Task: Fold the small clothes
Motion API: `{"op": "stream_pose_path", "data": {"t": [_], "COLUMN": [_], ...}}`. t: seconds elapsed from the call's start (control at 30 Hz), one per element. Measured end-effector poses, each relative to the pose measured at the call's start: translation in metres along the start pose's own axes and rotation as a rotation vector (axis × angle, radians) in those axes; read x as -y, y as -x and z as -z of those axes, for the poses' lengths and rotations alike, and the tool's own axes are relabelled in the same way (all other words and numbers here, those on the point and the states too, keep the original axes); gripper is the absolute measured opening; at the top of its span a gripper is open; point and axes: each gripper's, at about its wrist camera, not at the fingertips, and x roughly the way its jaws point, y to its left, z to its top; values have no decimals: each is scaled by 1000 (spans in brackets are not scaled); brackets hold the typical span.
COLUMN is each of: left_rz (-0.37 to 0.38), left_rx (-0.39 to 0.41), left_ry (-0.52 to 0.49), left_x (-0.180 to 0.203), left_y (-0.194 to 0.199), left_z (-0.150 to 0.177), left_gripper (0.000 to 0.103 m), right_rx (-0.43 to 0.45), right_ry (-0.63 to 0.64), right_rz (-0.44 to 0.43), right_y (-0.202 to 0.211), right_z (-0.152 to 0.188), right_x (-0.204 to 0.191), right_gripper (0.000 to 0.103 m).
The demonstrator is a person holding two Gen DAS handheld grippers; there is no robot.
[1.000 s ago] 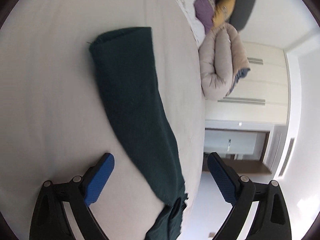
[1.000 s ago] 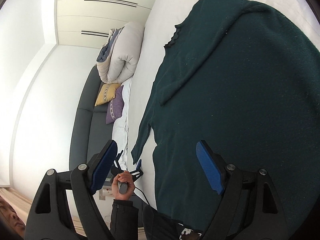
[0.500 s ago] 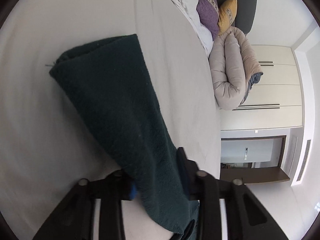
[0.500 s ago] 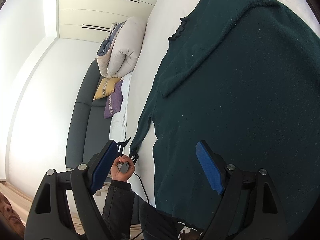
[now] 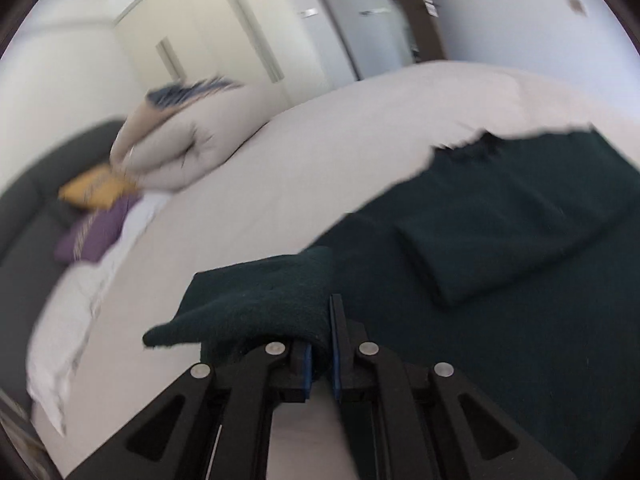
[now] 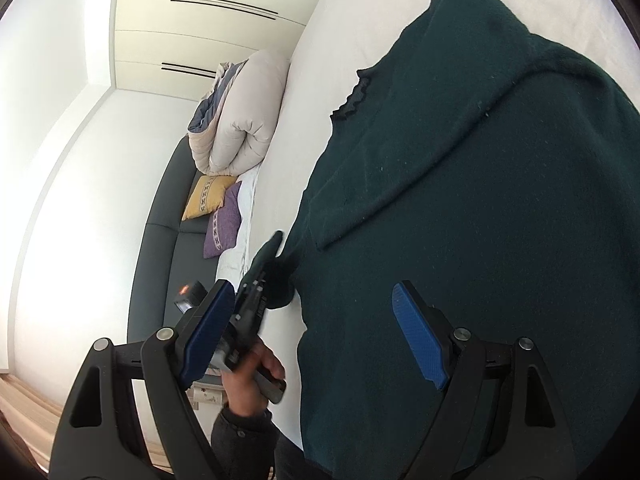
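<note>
While my left gripper (image 5: pixel 320 354) pinches the sleeve (image 5: pixel 256 304) between its jaws, my right gripper (image 6: pixel 316 334) hangs spread over the dark green sweater (image 6: pixel 500 208) lying ahead on the bed (image 5: pixel 280 184). Such a shallow bite could slip mid-fold, dropping the sleeve crooked.

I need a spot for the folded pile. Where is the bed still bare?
Bare sheet runs between the green sweater and the rolled duvet. The side by the pillows is crowded, and the left gripper holds a sleeve there.
</note>
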Motion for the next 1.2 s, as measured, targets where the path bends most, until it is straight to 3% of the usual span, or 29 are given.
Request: {"op": "stream_pose_path", "data": {"t": [0.13,0.3,0.33,0.47,0.57,0.63,0.67,0.7,0.73,0.77,0.83,0.9,0.93,1.07,1.2], "left_rz": [-39,-99,-95,42,286,409,439,421,359,288,117,-49,-98,-125,-124], "left_rx": [12,76,65,-81,-167,-214,-228,-222,-192,-140,11,170,236,323,337], "left_ry": [-210,-350,-339,54,422,687,783,803,733,589,145,-266,-414,-706,-788], "left_x": [64,73,74,5,-52,-82,-90,-92,-84,-65,5,78,105,154,164], "left_y": [3,12,13,-9,-32,-51,-56,-57,-50,-37,-3,24,32,38,39], "left_z": [20,33,36,29,29,35,36,29,14,-6,-40,-36,-25,24,46], "left_gripper": [7,7,7,12,23,23,20,13,10,4,5,6,6,6,8], "right_rx": [-81,-169,-177,-191,-186,-169,-158,-144,-132,-119,-95,-58,-40,-17,-74], "right_ry": [12,15,26,41,42,12,-2,-14,-19,-23,-21,-22,-36,-57,-6], "right_rz": [55,94,100,103,106,97,90,86,83,76,63,59,60,76,124], "right_y": [-44,-100,-108,-119,-115,-107,-103,-97,-91,-85,-73,-59,-52,-37,-49], "right_z": [-24,-40,-42,-37,-32,-31,-32,-33,-33,-36,-42,-51,-57,-77,-90], "right_x": [-6,-6,-7,-8,-1,9,13,16,19,20,23,26,30,40,37], "right_gripper": [81,81,81,81,81,81,81,81,81,81,81,81,81,81,81]}}
